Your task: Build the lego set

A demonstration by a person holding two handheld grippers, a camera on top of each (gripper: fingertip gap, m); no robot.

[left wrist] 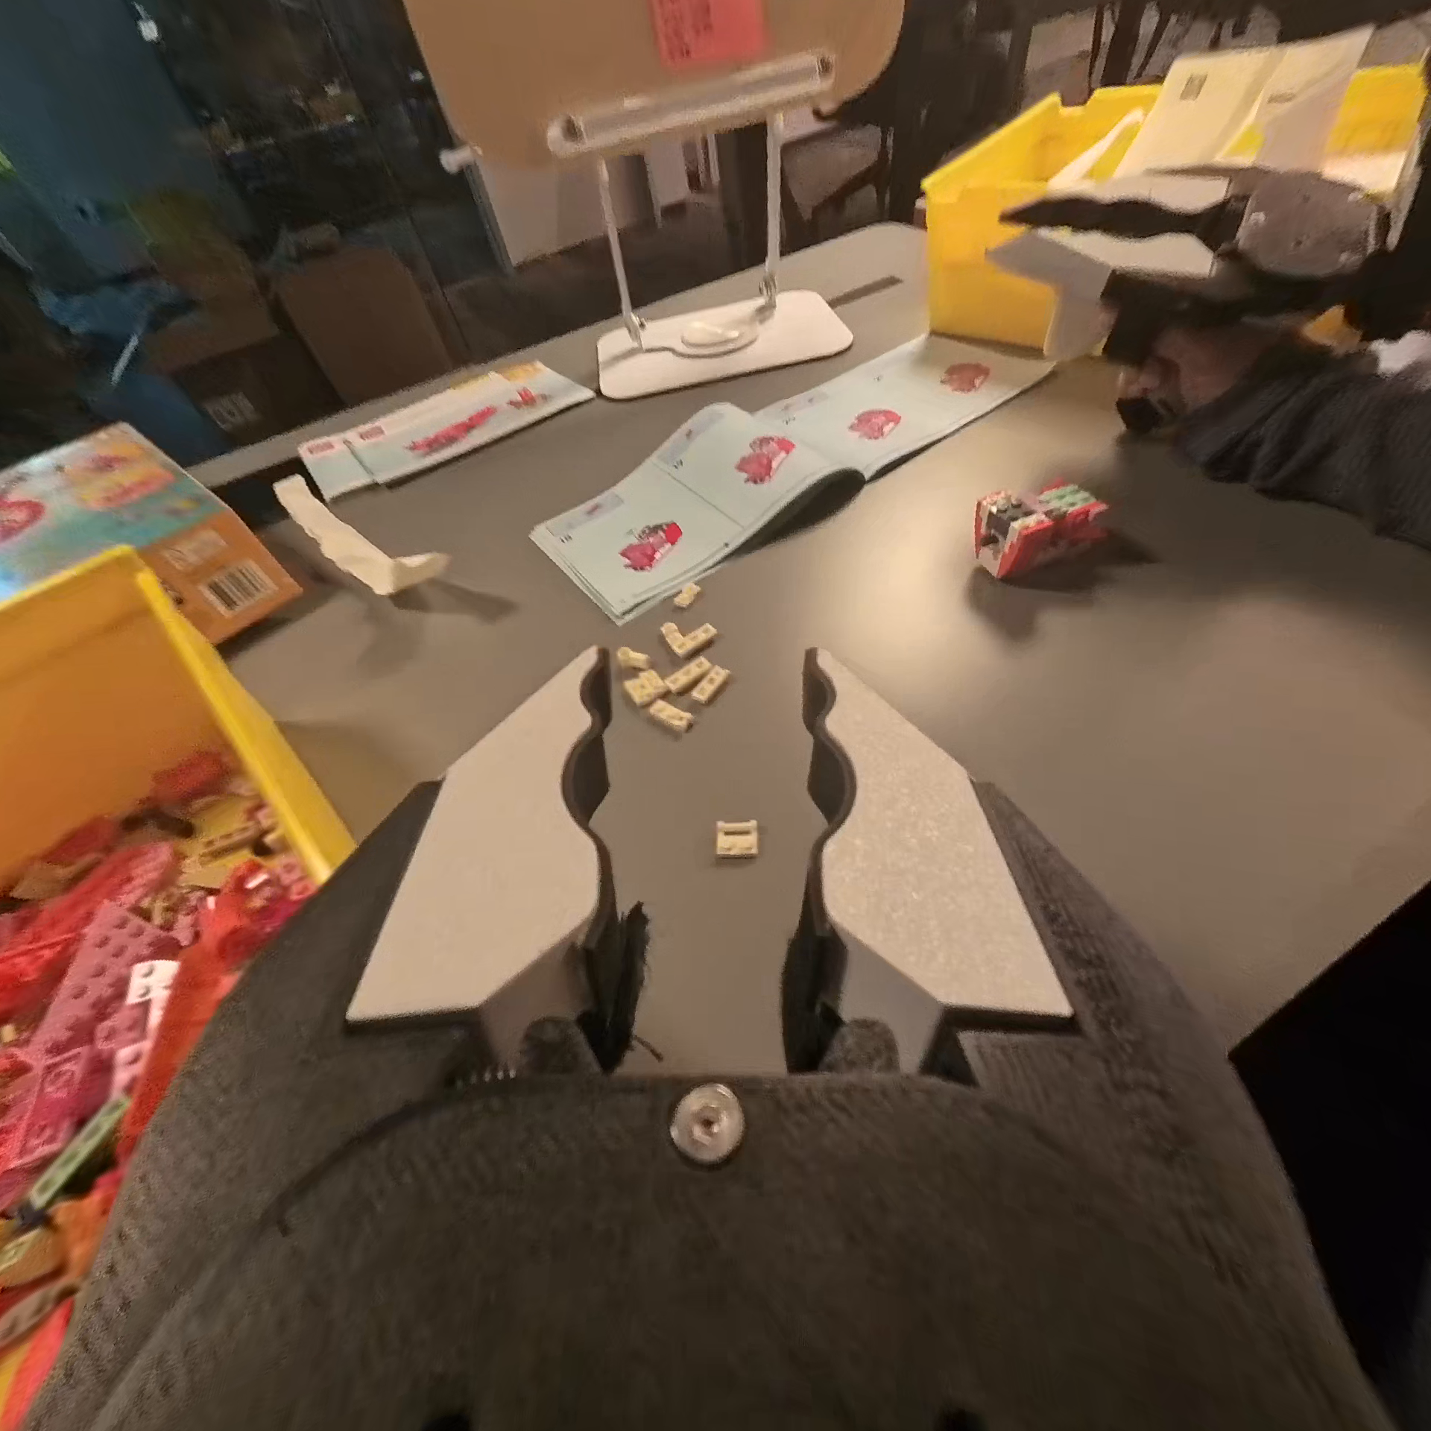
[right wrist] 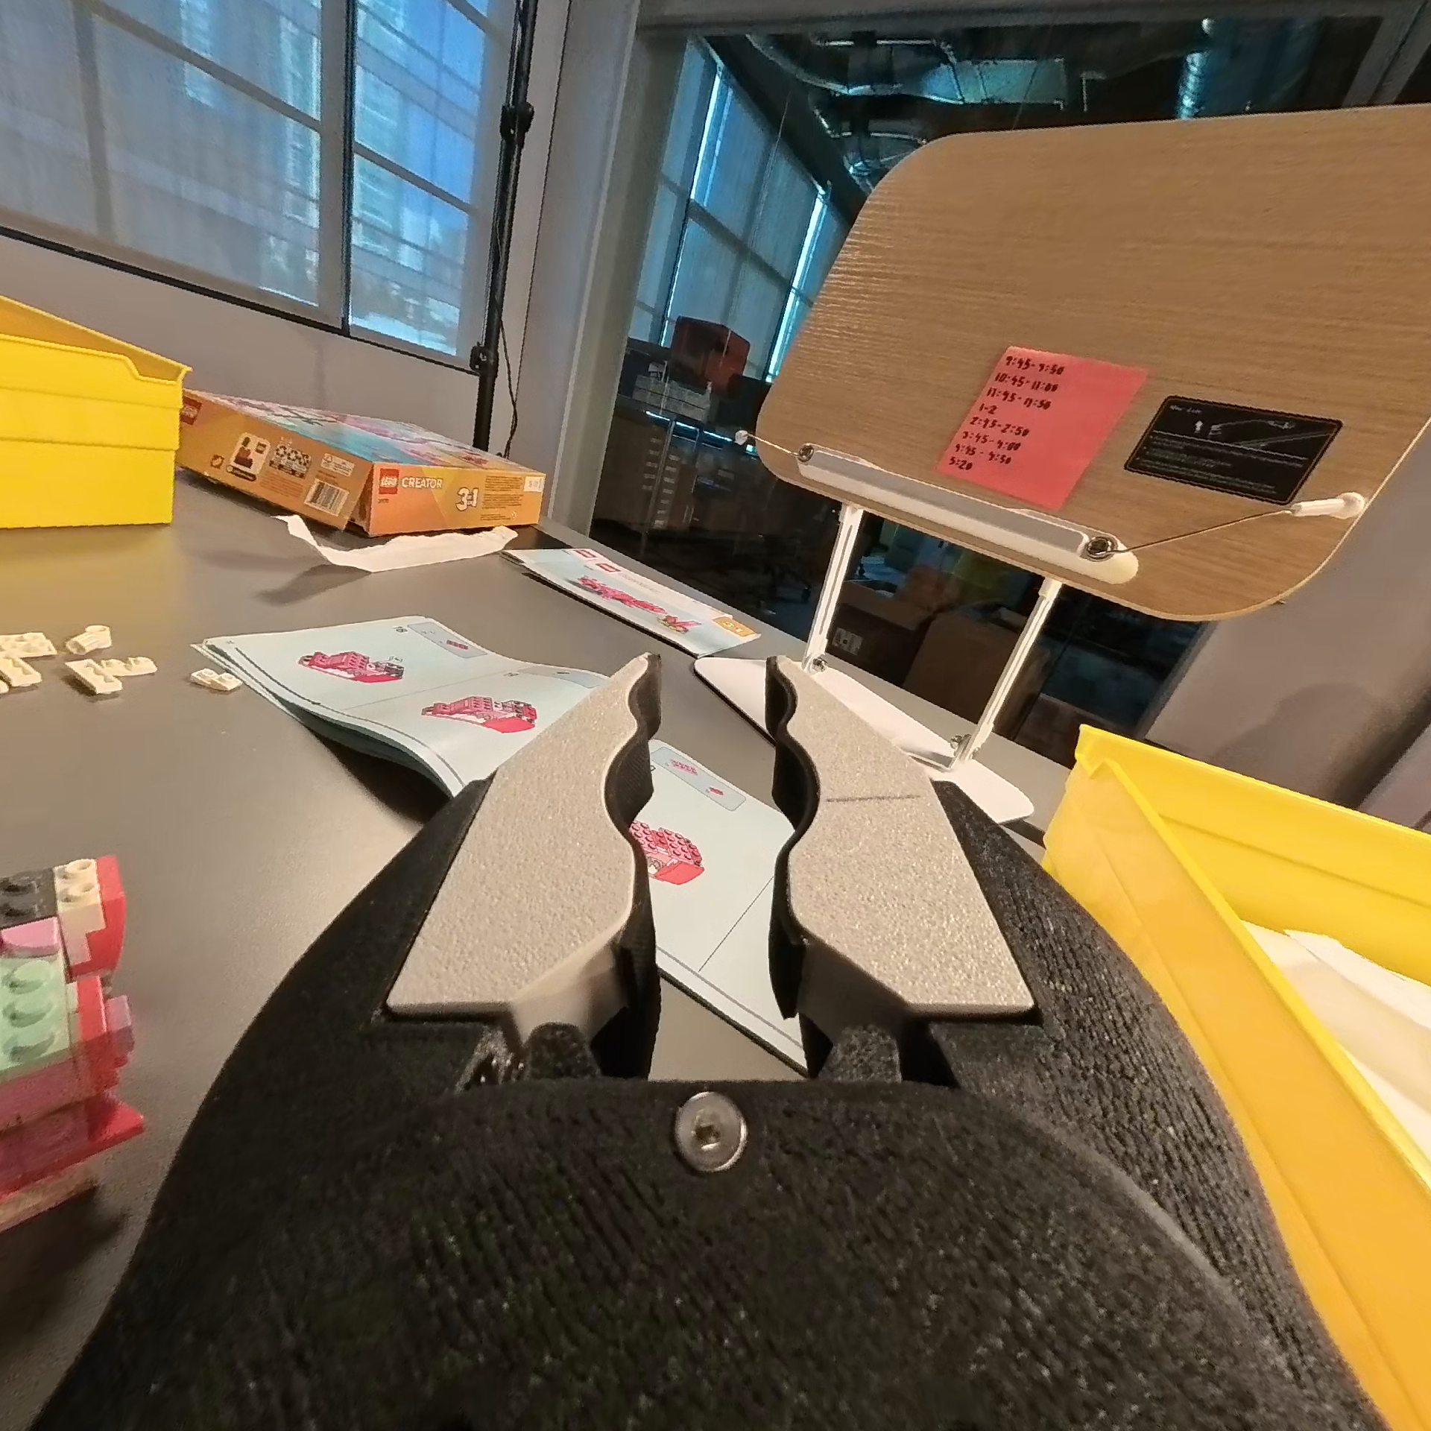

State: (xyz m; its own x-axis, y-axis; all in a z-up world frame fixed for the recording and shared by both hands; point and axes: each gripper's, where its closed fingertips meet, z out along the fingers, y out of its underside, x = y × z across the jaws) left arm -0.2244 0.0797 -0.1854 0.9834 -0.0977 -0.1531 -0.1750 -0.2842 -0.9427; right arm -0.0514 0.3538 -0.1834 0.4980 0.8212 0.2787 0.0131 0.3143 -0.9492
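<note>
At the far left a yellow bin (left wrist: 155, 697) stands heaped with red and pink building bricks, with the flattened set carton (right wrist: 364, 472) behind it and a torn white paper strip (left wrist: 348, 542) lying loose nearby.

The left gripper (left wrist: 701, 674) hangs over the dark surface (left wrist: 1007, 774) with its jaws spread and nothing between them. A small cluster of tan brick pieces (left wrist: 674, 674) lies just ahead of the fingertips, toward the left finger, and a single tan piece (left wrist: 737, 839) sits on the surface below the gap, untouched. They look sorted out of the bin by colour for easy picking.

An open instruction booklet (left wrist: 697, 511) lies flat beyond them, a second, closed booklet (left wrist: 441, 434) farther back, and a wooden book stand (right wrist: 1084, 348) with a pink note stands empty behind.

To the right, a partly built red, pink and green brick model (left wrist: 1038, 526) rests on the surface. The right gripper (right wrist: 712, 681) hovers above the booklet pages, jaws parted and empty. A second yellow bin (right wrist: 1239, 890) holding white papers stands at the far right.
</note>
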